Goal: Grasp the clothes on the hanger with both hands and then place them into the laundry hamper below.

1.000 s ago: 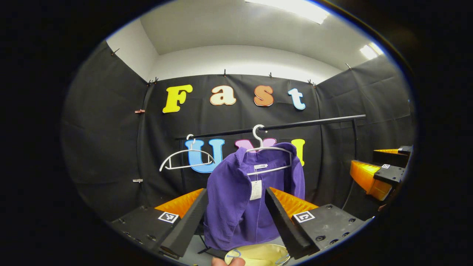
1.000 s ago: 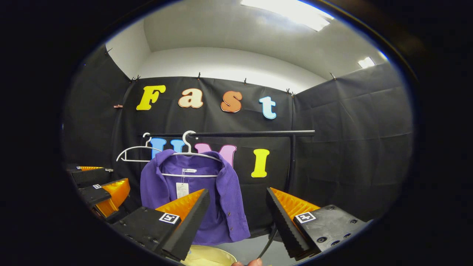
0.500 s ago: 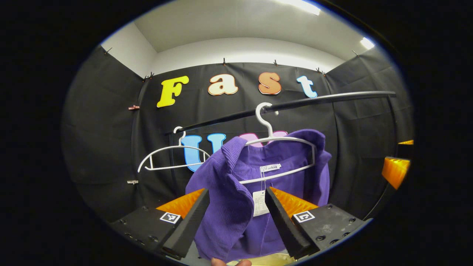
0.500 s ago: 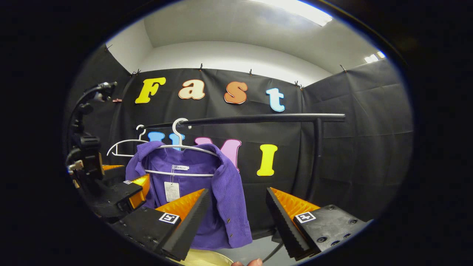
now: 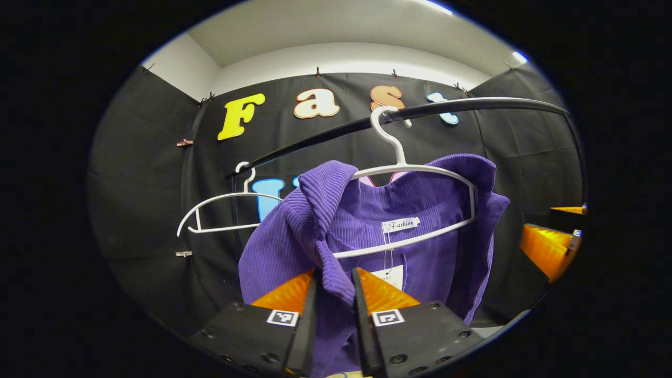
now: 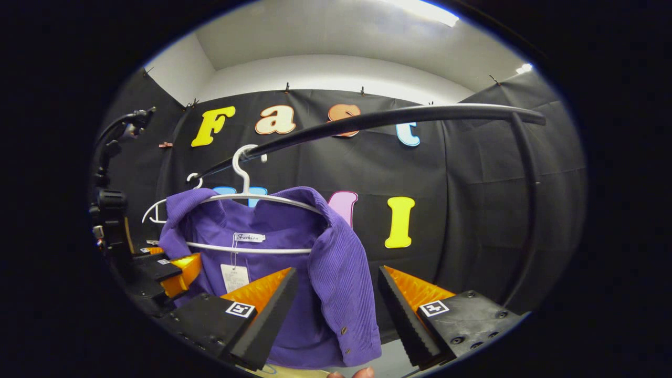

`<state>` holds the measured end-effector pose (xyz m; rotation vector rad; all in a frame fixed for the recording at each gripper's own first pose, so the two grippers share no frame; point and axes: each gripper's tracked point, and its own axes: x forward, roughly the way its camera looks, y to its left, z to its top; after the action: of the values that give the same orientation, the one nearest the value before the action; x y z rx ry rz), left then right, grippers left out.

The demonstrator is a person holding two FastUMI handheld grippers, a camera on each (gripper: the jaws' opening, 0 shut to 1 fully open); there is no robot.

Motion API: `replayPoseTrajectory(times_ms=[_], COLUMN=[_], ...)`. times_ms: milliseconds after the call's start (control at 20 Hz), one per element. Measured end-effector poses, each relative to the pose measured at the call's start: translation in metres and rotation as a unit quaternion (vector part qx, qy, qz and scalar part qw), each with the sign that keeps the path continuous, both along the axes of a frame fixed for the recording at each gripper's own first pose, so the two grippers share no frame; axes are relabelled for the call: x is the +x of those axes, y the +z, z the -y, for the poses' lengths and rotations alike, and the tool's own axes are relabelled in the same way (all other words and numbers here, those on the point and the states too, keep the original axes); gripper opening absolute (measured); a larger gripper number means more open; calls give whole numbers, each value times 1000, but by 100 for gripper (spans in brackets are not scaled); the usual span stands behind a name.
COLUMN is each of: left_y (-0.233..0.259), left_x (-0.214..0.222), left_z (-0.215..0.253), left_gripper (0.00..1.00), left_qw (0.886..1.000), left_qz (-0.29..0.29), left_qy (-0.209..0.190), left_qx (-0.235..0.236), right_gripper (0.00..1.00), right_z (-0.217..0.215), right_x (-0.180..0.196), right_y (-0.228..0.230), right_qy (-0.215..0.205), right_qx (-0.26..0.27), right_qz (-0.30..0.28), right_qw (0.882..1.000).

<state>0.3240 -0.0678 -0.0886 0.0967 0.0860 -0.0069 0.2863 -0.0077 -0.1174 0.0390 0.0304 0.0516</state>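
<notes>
A purple ribbed jacket hangs on a white hanger from a black rail. My left gripper is shut on the jacket's left front edge, with the cloth pinched between both fingers. My right gripper stands open just in front of the jacket's right sleeve, which hangs in the gap between its fingers. In the right gripper view the left gripper shows at the jacket's far side. In the left gripper view the right gripper shows at the right edge.
An empty white hanger hangs further left on the same rail. The rail's black upright post stands at the right. A pale yellow rim shows below the jacket.
Both grippers have moved closer to the jacket. My left gripper went from open to shut on the jacket's left front edge. The right gripper has stayed open.
</notes>
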Motion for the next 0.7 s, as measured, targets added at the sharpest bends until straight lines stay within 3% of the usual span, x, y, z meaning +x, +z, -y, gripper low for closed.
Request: replayPoseTrajectory(times_ms=[100,250,400,500,650,700], left_y=[3,1,4,2,2,3], left_x=[-2,-2,-2,-2,0,2], left_z=[-4,-8,-8,-7,-7,-6], left_gripper=[19,6,5,7,6,7], left_qw=[1000,1000,1000,1000,1000,1000], left_qz=[2,1,5,6,7,7], left_qy=[9,19,15,17,23,24], left_qx=[2,-3,-2,-3,-7,-6], right_gripper=[96,97,90,75,45,25], right_z=[-10,-26,-35,-37,-30,-25], right_x=[21,51,71,79,87,88], right_y=[-1,-15,-17,-21,-37,-45], right_qy=[8,14,21,26,20,17], right_qx=[15,24,4,5,34,44], right_qz=[6,0,19,32,9,-8], right_qw=[1000,1000,1000,999,999,999])
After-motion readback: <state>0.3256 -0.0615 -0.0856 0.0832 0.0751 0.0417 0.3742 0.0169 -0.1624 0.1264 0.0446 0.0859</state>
